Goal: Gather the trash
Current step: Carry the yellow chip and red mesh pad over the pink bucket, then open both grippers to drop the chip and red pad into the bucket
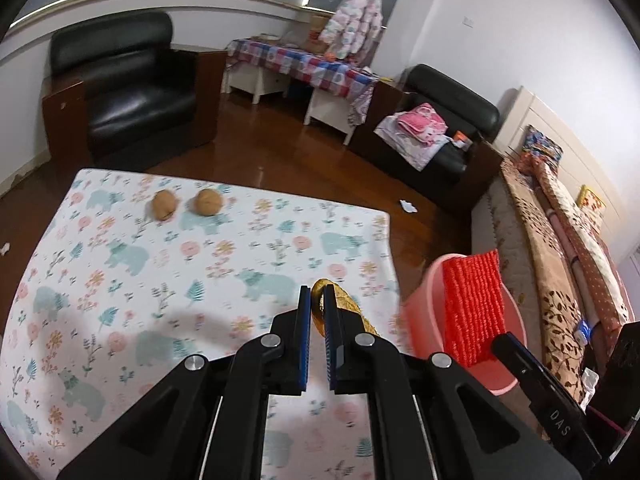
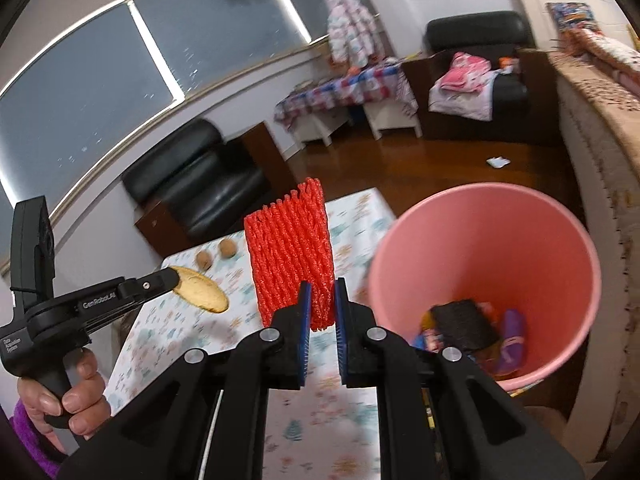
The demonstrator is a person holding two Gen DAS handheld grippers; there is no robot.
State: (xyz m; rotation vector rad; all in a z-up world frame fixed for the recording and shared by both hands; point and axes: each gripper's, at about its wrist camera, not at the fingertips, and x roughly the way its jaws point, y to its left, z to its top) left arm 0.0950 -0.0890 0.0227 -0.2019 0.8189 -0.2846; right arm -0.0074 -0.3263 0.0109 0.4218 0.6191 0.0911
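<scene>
My left gripper is shut on a yellow-brown peel, held above the table's right edge; the right wrist view shows that peel hanging from the left gripper. My right gripper is shut on a red foam fruit net, lifted upright just left of the pink bin. From the left wrist camera, the net stands over the bin. Inside the bin lie several wrappers. Two walnuts rest at the table's far side.
The table carries a floral cloth. A bed runs along the right behind the bin. Black armchairs and a covered bench stand on the wooden floor beyond. A white paper scrap lies on the floor.
</scene>
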